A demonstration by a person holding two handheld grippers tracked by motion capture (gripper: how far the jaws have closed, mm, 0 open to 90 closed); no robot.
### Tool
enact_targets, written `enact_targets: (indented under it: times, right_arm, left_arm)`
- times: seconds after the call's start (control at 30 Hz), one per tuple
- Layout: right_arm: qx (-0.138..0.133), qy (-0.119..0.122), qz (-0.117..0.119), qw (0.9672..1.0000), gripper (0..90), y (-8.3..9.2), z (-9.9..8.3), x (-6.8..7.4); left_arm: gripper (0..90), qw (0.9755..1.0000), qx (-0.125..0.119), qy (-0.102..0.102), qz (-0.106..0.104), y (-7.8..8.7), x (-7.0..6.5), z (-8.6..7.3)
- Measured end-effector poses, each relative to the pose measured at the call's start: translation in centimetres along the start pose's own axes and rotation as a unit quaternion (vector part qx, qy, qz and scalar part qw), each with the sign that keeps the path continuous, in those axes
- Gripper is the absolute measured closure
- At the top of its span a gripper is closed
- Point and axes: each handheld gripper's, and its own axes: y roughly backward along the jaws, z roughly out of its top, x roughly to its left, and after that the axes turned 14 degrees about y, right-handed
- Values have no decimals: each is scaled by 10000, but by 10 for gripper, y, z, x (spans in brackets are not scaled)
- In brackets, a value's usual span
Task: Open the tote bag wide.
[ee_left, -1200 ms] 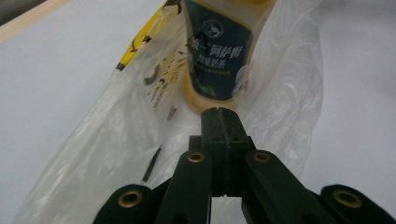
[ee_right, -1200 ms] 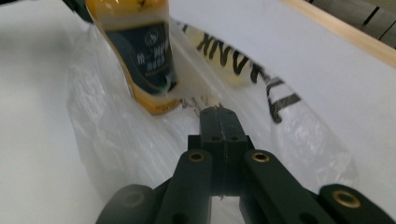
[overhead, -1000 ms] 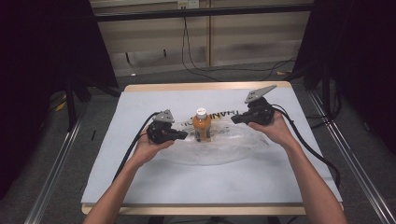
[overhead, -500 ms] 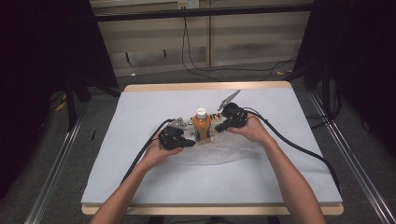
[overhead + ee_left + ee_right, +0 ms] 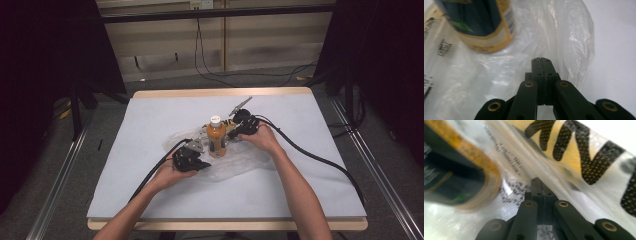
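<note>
A juice bottle with orange contents and a white cap stands upright near the middle of the surface, which is covered by a pale sheet and has a wooden rim along its far and near edges. The bottle stands on a clear plastic bag that lies crumpled and spreads from the bottle's foot toward the near edge and the right edge. The left gripper sits just on the near-left side of the bottle, held in the person's left hand; in the left gripper view its jaws are pressed together with a fold of the clear plastic bag caught between their tips, and the bottle's dark label with its yellow band stands at the upper left. The right gripper is just on the far-right side of the bottle, in the right hand; in the right gripper view its jaws are likewise together, pinching the bag's film (which carries black dotted lettering on yellow), with the bottle blurred at the left. A black cable trails from each gripper toward the near edge.
</note>
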Motion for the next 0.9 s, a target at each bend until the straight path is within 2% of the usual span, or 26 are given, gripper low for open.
enact_targets:
  times: [0.13, 0.27, 0.37, 0.4, 0.43, 0.53, 0.57, 0.6, 0.67, 0.87, 0.9]
  right_arm:
    - [-92, -80, -124, 9998, 900, -4, 2, -2]
    - [-182, -241, -245, 9992, 900, -7, 2, -6]
    - [-261, -343, -333, 9985, 900, -8, 2, -9]
    - [-287, -392, -327, 9983, 900, -9, 2, -10]
    - [-295, -373, -339, 9983, 900, -9, 2, -10]
    - [-311, -380, -439, 9978, 900, -10, 2, -13]
    - [-355, -375, -424, 9978, 900, -11, 2, -14]
    - [-348, -382, -470, 9976, 900, -11, 2, -15]
    - [-357, -428, -468, 9973, 900, -11, 2, -16]
    - [-343, -417, -589, 9968, 900, -11, 3, -14]
    - [-297, -435, -698, 9962, 900, -11, 3, -14]
  left_arm:
    - [900, 9999, 5, -59, -100, 0, -6, -3]
    - [900, 9999, 29, -106, -104, 0, -10, -4]
    - [900, 9994, 93, -238, -219, 0, -20, -8]
    - [900, 9994, 29, -243, -250, -1, -22, -10]
    - [900, 9991, 53, -256, -321, -1, -24, -10]
    - [900, 9989, 44, -313, -335, -2, -28, -11]
    - [900, 9983, 166, -371, -406, -1, -29, -10]
    - [900, 9983, 155, -405, -387, -1, -31, -10]
    - [900, 9985, 56, -400, -358, -3, -34, -12]
    - [900, 9984, 33, -311, -481, -2, -32, -14]
    - [900, 9982, 10, -305, -516, -2, -31, -14]
